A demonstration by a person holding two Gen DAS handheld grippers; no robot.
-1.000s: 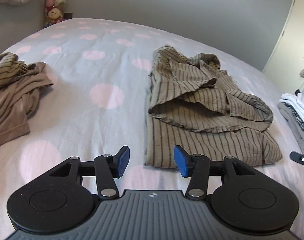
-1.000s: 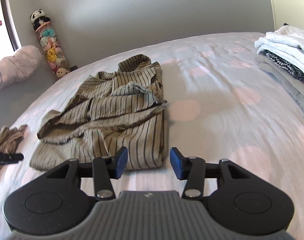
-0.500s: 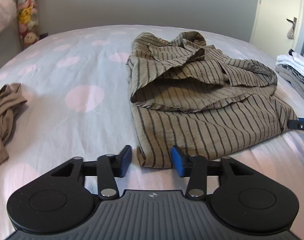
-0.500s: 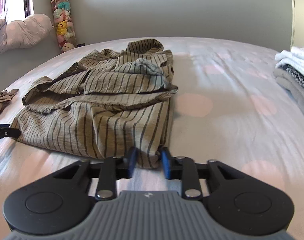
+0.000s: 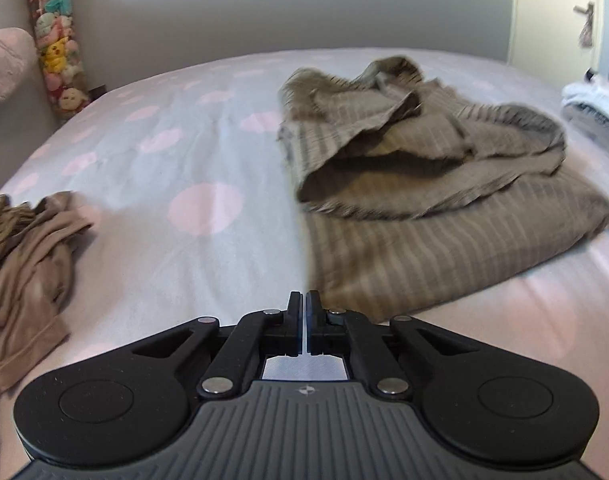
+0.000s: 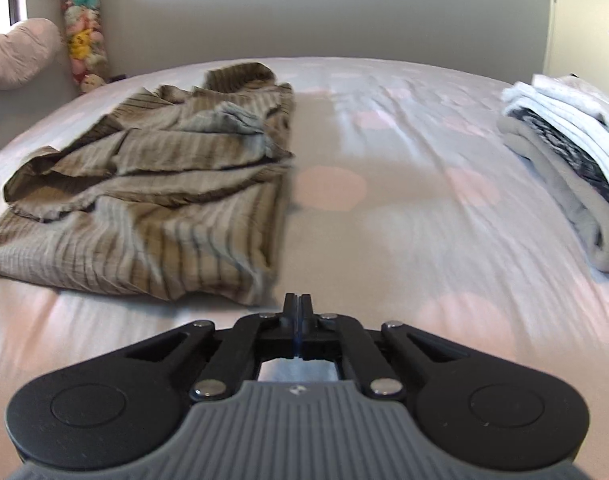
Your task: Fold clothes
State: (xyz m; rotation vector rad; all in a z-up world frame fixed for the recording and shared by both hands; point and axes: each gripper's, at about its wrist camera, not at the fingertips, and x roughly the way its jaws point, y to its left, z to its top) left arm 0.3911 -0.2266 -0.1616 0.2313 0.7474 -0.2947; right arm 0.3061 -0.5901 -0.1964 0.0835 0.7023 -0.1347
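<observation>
While both views blur a little, the striped shirt (image 5: pixel 416 240) lies in a loose heap on the bed (image 5: pixel 192 152), its upper layers rumpled over a flatter bottom layer. Left tool (image 5: pixel 305 300) sits low at the shirt's near left corner, fingers pressed together with only a hairline between them; whether any cloth is caught in there, I can't tell. Over in the right wrist view, the right tool (image 6: pixel 298 303) is drawn tight together too, just beside the shirt's (image 6: pixel 144 208) near right corner, and again no fabric is clearly visible between the fingers. Off to the left of the bed, a crumpled brown garment (image 5: pixel 28 264) lies well apart from the shirt. On the right side, a folded stack of clothes (image 6: pixel 568 148), white over dark over grey, rests on the polka-dot sheet (image 6: pixel 384 208). Soft toys (image 5: pixel 58 52) are stacked in the far corner by the wall.
</observation>
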